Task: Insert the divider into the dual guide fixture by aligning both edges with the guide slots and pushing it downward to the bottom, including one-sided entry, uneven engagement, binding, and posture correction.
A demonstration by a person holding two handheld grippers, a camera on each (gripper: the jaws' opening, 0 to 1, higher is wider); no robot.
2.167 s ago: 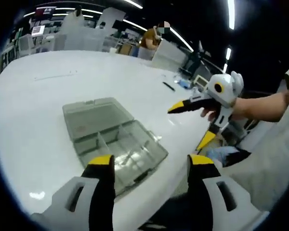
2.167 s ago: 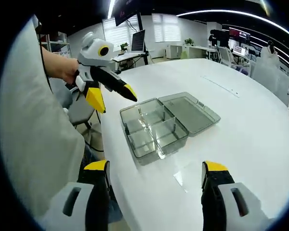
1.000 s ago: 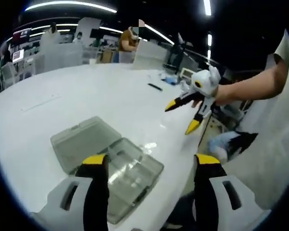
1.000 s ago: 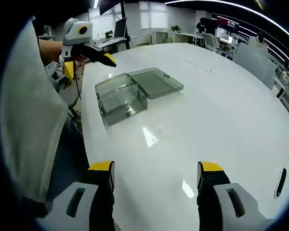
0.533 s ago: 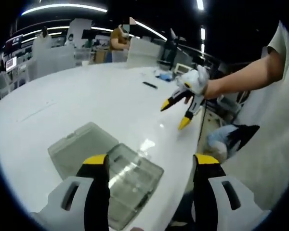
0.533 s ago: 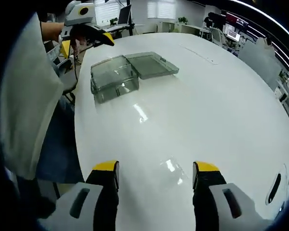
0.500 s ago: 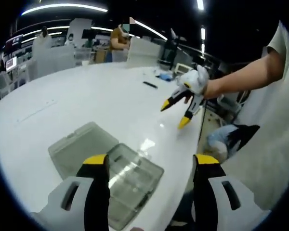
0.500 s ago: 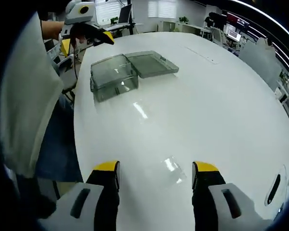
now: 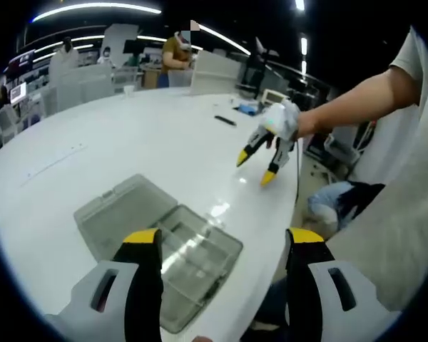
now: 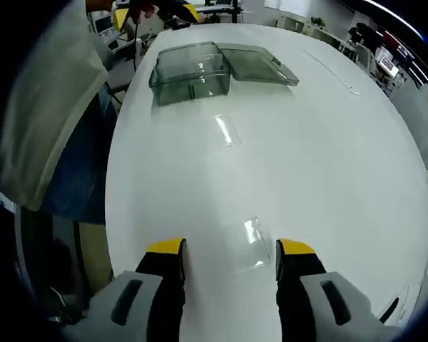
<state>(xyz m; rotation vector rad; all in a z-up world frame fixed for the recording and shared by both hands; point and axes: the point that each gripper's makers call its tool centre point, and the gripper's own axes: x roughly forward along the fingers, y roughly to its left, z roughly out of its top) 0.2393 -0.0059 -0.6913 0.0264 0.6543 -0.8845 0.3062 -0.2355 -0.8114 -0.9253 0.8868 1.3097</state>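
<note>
In the right gripper view, the right gripper hangs low over the white table, jaws spread wide, with a small clear piece, probably the divider, lying flat between the yellow tips at lower centre. The open clear box sits at the upper left. In the left gripper view, the left gripper is wide and empty above the box.

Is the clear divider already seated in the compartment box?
No: in the right gripper view the divider lies flat on the white table between the right gripper tips, apart from the box.
</note>
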